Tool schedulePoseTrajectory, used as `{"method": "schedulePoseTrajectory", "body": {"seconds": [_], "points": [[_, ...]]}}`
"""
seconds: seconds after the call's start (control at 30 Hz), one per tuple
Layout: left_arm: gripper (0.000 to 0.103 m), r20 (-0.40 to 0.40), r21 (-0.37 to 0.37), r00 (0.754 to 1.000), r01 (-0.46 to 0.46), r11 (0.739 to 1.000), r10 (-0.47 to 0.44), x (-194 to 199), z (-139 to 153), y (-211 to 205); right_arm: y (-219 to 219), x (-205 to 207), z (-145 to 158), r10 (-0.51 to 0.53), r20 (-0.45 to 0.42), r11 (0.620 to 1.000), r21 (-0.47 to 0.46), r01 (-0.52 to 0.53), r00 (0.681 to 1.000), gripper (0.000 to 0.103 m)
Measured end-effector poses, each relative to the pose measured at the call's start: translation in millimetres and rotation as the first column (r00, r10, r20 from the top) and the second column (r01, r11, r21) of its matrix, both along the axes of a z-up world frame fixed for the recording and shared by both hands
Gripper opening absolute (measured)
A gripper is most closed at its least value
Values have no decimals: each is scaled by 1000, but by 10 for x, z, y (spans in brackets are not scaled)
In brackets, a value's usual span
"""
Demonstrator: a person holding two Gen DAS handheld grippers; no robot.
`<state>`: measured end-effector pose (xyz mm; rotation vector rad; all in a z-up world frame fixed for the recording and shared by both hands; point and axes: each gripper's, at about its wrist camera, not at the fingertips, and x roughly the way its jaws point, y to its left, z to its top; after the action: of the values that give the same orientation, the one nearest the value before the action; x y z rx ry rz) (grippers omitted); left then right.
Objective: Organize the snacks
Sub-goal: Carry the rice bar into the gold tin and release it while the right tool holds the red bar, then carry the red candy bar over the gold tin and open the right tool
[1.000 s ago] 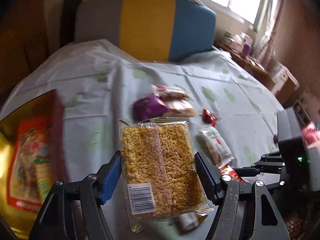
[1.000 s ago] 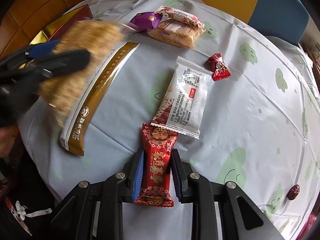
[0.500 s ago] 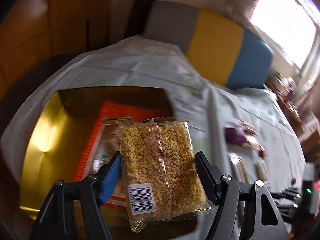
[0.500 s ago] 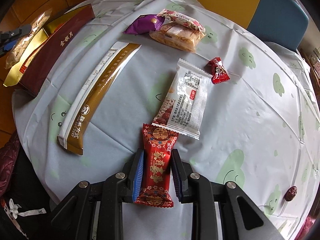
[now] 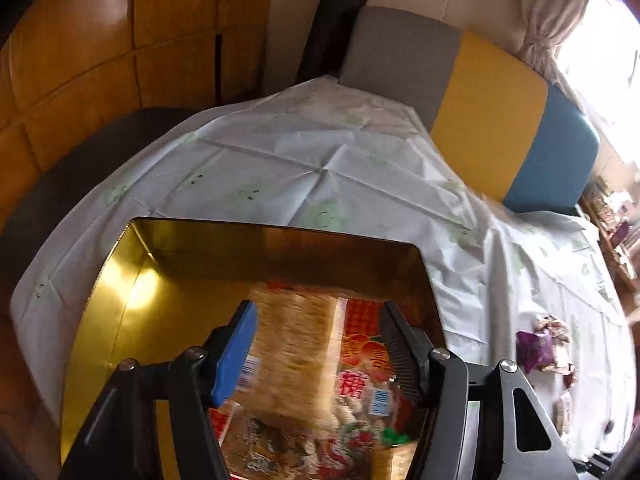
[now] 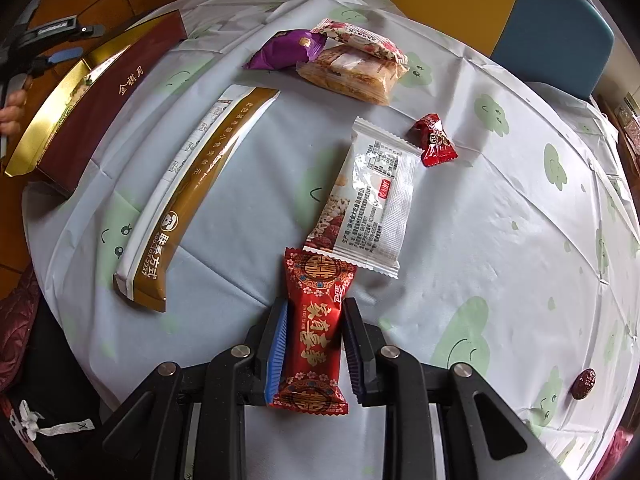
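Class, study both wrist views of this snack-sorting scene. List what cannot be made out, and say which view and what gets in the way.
- Left wrist view: the yellow snack pack over the gold box is motion-blurred; whether the left gripper presses it is unclear.
- Left wrist view: the purple packet and its neighbours are too small and blurred.
- Right wrist view: the box's inside is hidden by its maroon wall.
- Right wrist view: the red packet's back is hidden.

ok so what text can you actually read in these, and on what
"家有喜事": red packet in the right gripper.
"联系方式" and "400-103-2237": long brown packet.
"糖": red bag in the gold box.
Too small or blurred to read: the gold lettering on the box's side, the fine print on the white packet, the red candy.
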<state>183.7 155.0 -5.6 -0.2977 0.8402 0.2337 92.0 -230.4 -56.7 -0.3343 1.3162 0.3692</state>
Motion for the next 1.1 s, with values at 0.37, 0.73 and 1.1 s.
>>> {"method": "schedulePoseTrajectory", "body": {"seconds": [0.37,0.73,1.1], "points": [[64,-5,71,998,64,995,-64,-496,5,-464,11,5,3,9,4,1000,-11,-9,1000,26],[65,-6,108,995,103,989,-103,-927,-9,-745,53,-23,8,30,28,999,-34,-29,999,26],[65,13,89,985,172,981,-174,-1277,-99,-827,44,-45,1,15,37,999,-30,-14,999,26]]}}
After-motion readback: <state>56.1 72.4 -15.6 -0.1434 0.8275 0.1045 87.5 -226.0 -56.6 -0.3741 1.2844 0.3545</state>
